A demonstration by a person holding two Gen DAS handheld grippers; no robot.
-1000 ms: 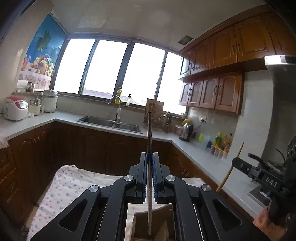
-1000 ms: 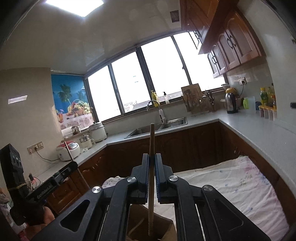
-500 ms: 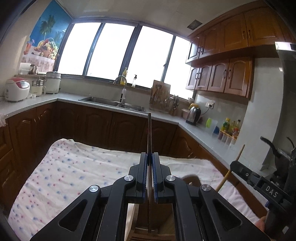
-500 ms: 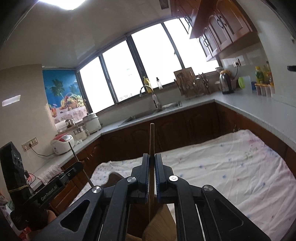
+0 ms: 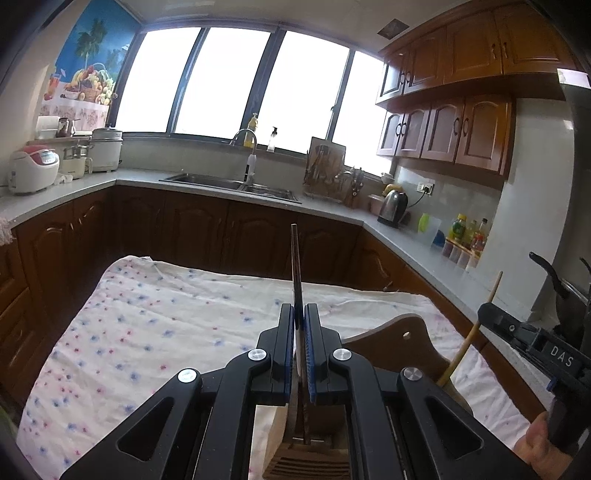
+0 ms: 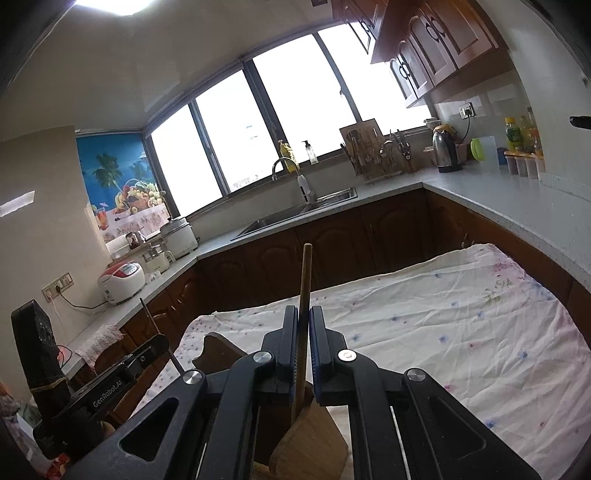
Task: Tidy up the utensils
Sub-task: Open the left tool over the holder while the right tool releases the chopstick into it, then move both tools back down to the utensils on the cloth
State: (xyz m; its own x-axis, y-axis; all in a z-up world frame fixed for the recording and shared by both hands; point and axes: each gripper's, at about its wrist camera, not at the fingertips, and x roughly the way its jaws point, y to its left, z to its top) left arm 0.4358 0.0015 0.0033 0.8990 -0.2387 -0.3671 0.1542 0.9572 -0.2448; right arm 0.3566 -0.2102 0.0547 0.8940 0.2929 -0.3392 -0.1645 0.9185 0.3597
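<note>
Claws (image 5: 299, 354) (image 6: 303, 354) around upright utensil handles (image 5: 295, 266) (image 6: 306, 280)

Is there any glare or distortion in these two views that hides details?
Left wrist view: the windows are blown out white, and fisheye bends the cabinets. Right wrist view: the ceiling light glares and the windows wash out; the tablecloth stays clear.

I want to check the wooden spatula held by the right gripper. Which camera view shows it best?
The right wrist view: the wooden spatula stands clamped in the right gripper, its blade visible below. The left wrist view shows only its handle, slanting beside the wooden holder.
</note>
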